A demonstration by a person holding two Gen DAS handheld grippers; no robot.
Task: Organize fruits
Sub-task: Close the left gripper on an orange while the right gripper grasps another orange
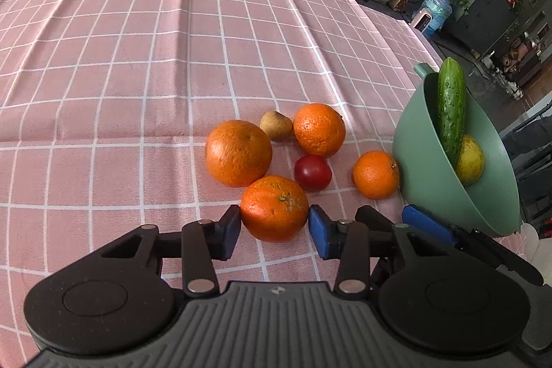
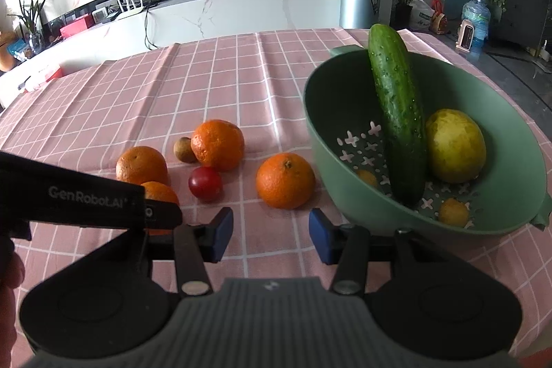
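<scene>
On my left wrist view, the left gripper (image 1: 274,225) has its blue pads on either side of the nearest orange (image 1: 274,208), which sits on the pink checked tablecloth (image 1: 120,85). The left pad looks pressed against the peel; on the right pad I cannot tell whether there is contact or a thin gap. At about 11 o'clock from that orange lies the biggest orange (image 1: 238,152), touching it. At 12 o'clock, further back, is a small brown pear (image 1: 276,125), with another orange (image 1: 319,130) just beside it at its 3 o'clock. A red tomato (image 1: 312,172) sits at 1 o'clock from the orange between the pads, close by. Further right, a smaller orange (image 1: 375,174) rests against the green bowl (image 1: 424,168), which holds a cucumber (image 1: 450,106) leaning up over the rim and a yellow-green pear (image 1: 470,159).

On my right wrist view, the right gripper (image 2: 270,235) is wide open with nothing between its pads, hovering over the cloth. The smaller orange (image 2: 285,180) is at its 12 o'clock, and the bowl (image 2: 321,112) is at 2 o'clock, with two small yellow fruits (image 2: 453,212) on the perforated bottom.
</scene>
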